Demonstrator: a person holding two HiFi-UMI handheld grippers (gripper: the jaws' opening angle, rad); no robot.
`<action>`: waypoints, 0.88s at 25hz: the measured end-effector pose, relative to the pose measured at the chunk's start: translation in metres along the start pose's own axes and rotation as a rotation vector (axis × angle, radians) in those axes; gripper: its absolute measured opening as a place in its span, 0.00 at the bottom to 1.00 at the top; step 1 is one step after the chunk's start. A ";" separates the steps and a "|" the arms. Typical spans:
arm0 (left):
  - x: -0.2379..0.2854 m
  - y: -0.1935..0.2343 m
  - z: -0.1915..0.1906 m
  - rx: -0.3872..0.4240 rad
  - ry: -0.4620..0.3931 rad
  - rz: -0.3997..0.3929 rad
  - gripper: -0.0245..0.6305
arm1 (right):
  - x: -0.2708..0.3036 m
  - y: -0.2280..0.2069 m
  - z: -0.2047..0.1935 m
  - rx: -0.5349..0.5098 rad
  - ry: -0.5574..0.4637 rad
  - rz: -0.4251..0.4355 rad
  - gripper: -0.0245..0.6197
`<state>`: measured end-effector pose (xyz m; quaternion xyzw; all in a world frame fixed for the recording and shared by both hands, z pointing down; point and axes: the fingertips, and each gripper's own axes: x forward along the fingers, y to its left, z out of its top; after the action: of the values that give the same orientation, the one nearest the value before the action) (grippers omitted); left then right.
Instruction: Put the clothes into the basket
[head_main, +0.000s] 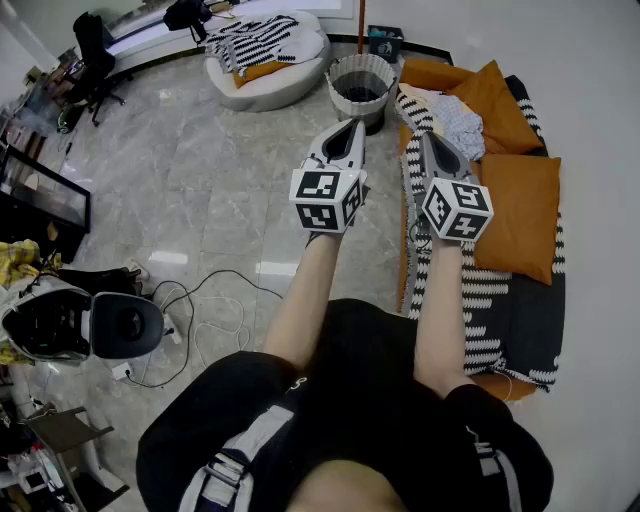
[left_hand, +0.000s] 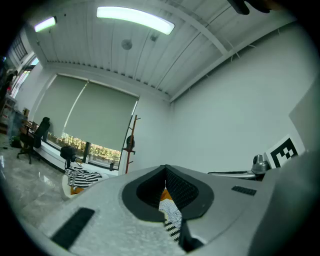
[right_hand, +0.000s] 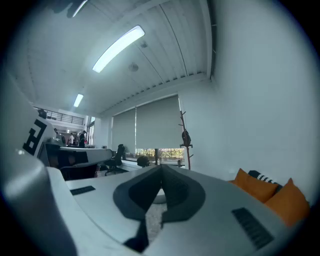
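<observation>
The round woven basket (head_main: 361, 85) stands on the floor at the sofa's far end. A pale patterned garment (head_main: 456, 122) lies on the sofa next to it, between orange cushions (head_main: 520, 210). My left gripper (head_main: 352, 124) is held level over the floor, pointing toward the basket, jaws shut with nothing in them. My right gripper (head_main: 428, 138) hovers level above the sofa's edge just short of the garment, also shut and empty. In the left gripper view the closed jaws (left_hand: 165, 170) show a sliver of patterned cloth (left_hand: 172, 214) beyond them. The right gripper view shows its closed jaws (right_hand: 161, 167).
A striped black-and-white blanket (head_main: 500, 300) covers the sofa. A white beanbag (head_main: 265, 55) with striped cloth sits far left of the basket. Cables (head_main: 210, 310) and a white-and-black device (head_main: 80, 320) lie on the floor at left. A coat stand (left_hand: 131, 142) rises by the window.
</observation>
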<state>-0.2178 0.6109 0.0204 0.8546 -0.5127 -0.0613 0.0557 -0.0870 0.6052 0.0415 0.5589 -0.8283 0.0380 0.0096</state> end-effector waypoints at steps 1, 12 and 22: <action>0.000 0.002 -0.001 0.000 0.003 -0.002 0.05 | 0.002 0.001 -0.001 0.012 -0.002 -0.002 0.06; -0.008 0.045 -0.013 -0.060 0.021 0.013 0.05 | 0.016 0.003 -0.010 0.089 -0.012 -0.087 0.06; -0.013 0.079 -0.015 -0.082 0.014 0.032 0.05 | 0.032 0.020 -0.009 0.075 -0.022 -0.087 0.06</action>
<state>-0.2905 0.5862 0.0483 0.8437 -0.5228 -0.0753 0.0954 -0.1176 0.5839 0.0509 0.5945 -0.8014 0.0624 -0.0188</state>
